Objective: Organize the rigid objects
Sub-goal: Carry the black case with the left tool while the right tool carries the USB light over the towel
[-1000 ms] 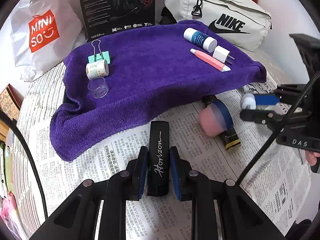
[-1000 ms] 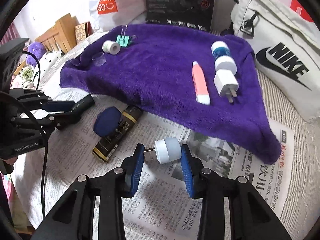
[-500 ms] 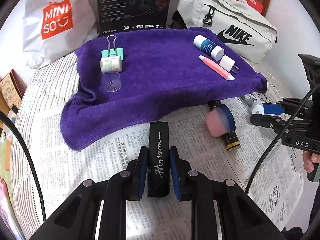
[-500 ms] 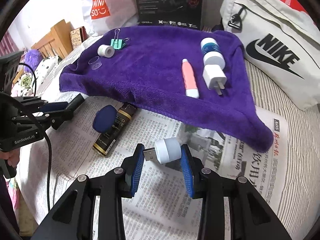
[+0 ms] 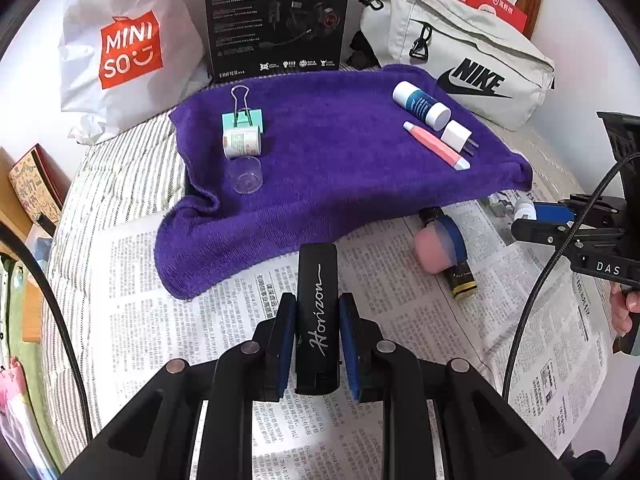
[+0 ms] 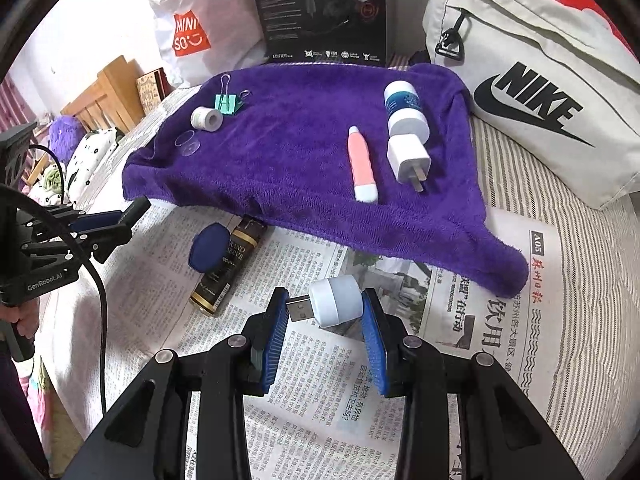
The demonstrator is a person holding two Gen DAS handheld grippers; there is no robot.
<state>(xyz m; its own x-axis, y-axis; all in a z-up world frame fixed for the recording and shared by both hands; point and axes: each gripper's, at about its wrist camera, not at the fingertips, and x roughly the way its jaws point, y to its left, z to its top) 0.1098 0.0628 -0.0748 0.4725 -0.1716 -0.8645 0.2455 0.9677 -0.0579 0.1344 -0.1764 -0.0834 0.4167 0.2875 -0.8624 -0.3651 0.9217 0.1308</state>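
The left hand-held gripper [image 5: 317, 330] pinches a flat black case lettered "Horizon" [image 5: 317, 312] lengthwise between its blue pads, above the newspaper [image 5: 168, 320] just short of the purple towel [image 5: 340, 160]. The right hand-held gripper [image 6: 325, 330] clamps a small white USB plug light [image 6: 334, 306] crosswise, connector pointing left.

The left gripper [image 5: 317, 334] clamps a black Horizon case [image 5: 318, 312] over newspaper [image 5: 160, 320], near the purple towel [image 5: 340, 168]. At far right the right gripper [image 5: 532, 222] holds something small and white, seemingly.
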